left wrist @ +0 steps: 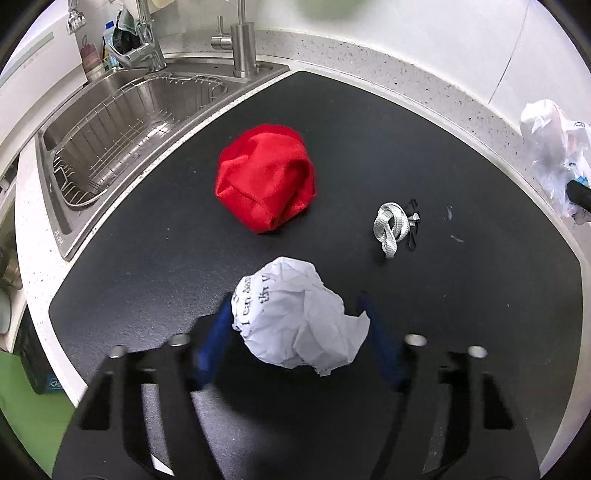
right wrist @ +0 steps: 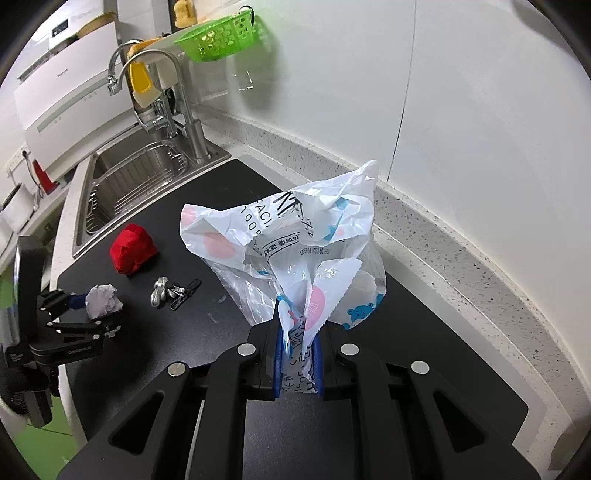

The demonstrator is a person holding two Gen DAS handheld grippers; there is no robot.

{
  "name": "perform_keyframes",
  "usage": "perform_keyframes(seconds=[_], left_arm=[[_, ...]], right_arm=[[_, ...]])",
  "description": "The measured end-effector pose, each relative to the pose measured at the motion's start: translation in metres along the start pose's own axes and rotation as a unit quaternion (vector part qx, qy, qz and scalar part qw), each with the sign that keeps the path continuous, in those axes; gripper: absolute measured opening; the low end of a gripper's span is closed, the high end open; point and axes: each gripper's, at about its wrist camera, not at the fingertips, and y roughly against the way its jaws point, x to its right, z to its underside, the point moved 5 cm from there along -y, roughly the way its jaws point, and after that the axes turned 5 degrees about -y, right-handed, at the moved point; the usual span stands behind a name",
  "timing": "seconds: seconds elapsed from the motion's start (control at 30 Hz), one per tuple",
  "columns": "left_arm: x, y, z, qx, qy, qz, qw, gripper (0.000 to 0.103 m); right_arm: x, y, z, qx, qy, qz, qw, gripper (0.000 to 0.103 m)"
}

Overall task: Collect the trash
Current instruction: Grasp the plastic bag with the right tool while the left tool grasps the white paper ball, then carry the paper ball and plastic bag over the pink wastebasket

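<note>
Between the blue pads of the left claw [left wrist: 295, 325] sits a crumpled ball of printed white paper [left wrist: 299, 317], resting on the black mat [left wrist: 147, 258] that covers the tabletop. Its left pad [left wrist: 214, 343] lies against the paper's edge and the right pad touches a jutting corner; whether they actually press the paper is hard to tell through the blur, so the claw reads as half spread around the ball, not clamped on it. Just beyond the paper lies a bunched red cloth [left wrist: 266, 177], and to its right a looped grey-white strap [left wrist: 391, 225] with black clips beside it. Small pale scraps [left wrist: 456, 238] dot the mat further right. A steel sink [left wrist: 122, 122] with a wire rack inside borders the mat on the left, with two taps behind it.

Over on the right, the right claw [right wrist: 298, 354] is pressed together on a gathered fold of a white plastic bag [right wrist: 295, 240] printed with pink and blue shapes, which stands up from the pads with its mouth gaping. The bag's lower part appears to hang near the mat's far edge by the speckled tabletop [right wrist: 461, 258]. A green basket [right wrist: 221, 35] hangs on the white wall above the sink.
</note>
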Motion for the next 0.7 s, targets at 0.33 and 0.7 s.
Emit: perform_keyframes(seconds=[0.33,0.7], left_arm=[[-0.004,0.016,0.002,0.013,0.005,0.021,0.9997,0.045],[-0.036,0.102,0.022,0.06,0.019,0.022,0.9977,0.045]], right_arm=[[-0.009,0.011,0.004,0.005,0.002,-0.009,1.0,0.012],[-0.076,0.045,0.012,0.021,0.041,-0.056,0.997,0.012]])
